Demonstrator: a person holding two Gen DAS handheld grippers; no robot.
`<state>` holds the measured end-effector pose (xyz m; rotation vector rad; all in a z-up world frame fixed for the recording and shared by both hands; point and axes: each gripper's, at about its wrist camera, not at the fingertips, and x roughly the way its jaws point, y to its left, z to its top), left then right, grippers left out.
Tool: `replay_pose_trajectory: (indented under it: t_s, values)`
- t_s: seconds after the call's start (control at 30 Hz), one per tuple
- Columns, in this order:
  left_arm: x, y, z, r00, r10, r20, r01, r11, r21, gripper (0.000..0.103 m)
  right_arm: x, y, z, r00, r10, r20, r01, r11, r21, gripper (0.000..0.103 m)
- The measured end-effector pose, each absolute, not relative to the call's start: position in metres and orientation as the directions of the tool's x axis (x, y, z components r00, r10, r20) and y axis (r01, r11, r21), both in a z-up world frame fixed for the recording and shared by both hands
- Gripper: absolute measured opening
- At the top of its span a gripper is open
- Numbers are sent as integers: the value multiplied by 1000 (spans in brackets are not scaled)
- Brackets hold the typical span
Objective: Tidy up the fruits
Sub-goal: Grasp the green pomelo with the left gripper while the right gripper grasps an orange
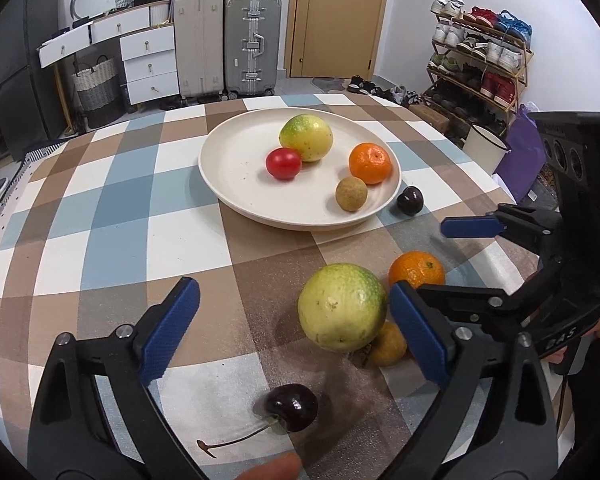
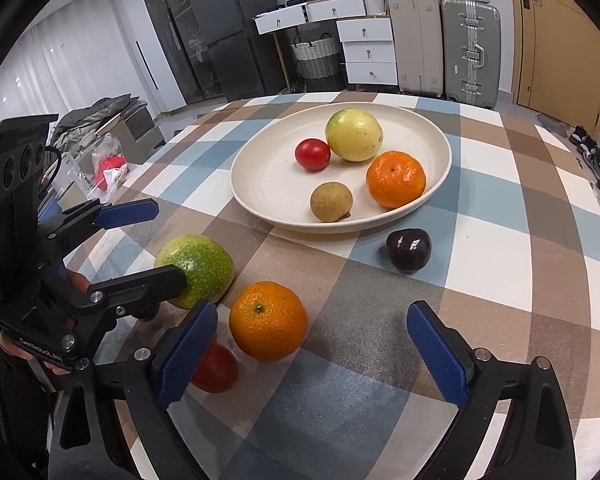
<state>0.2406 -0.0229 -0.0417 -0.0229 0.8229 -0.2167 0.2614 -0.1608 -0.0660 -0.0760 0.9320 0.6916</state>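
Observation:
A cream plate (image 1: 236, 184) (image 2: 268, 188) holds a yellow-green fruit (image 1: 306, 137), a red tomato (image 1: 283, 163), a mandarin (image 1: 370, 163) and a small brown fruit (image 1: 351, 194). A dark cherry (image 1: 410, 200) (image 2: 408, 249) lies beside the plate. On the cloth lie a second yellow-green fruit (image 1: 342, 306) (image 2: 196, 270), a mandarin (image 1: 417, 270) (image 2: 267, 320), a small brown fruit (image 1: 388, 344), a stemmed cherry (image 1: 292, 407) and a red tomato (image 2: 216, 368). My left gripper (image 1: 294, 334) is open around the yellow-green fruit and also shows in the right wrist view (image 2: 166, 242). My right gripper (image 2: 312, 354) is open near the mandarin and also shows in the left wrist view (image 1: 428, 258).
The table wears a checked brown, blue and white cloth (image 1: 120, 216). Behind it stand suitcases (image 1: 252, 44), white drawers (image 1: 150, 60), a door (image 1: 336, 16) and a shoe rack (image 1: 480, 64). A white pot (image 1: 485, 142) stands past the table's right edge.

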Motion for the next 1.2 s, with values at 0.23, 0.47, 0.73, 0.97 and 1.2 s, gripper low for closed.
replay_pose_trajectory:
  t_s: [0.23, 0.47, 0.73, 0.97, 1.2]
  values:
    - [241, -25, -45, 634, -253, -731, 219, 965, -145, 77, 260, -158, -70, 362, 540, -759, -596, 760, 257, 71]
    - [243, -34, -53, 581, -318, -749, 271, 944, -190, 49, 255, -154, -68, 338, 582, -740, -632, 722, 280, 44]
    - [243, -37, -54, 591, -310, -745, 270, 946, -180, 46, 251, -153, -65, 359, 572, -738, -635, 729, 256, 41]
    - [239, -29, -46, 630, -292, -720, 250, 954, -169, 46, 254, -158, -58, 398, 579, -711, -625, 739, 252, 41]
    - [236, -19, -36, 681, -254, -687, 206, 967, -153, 46, 254, -170, -46, 474, 577, -665, -597, 766, 239, 41]
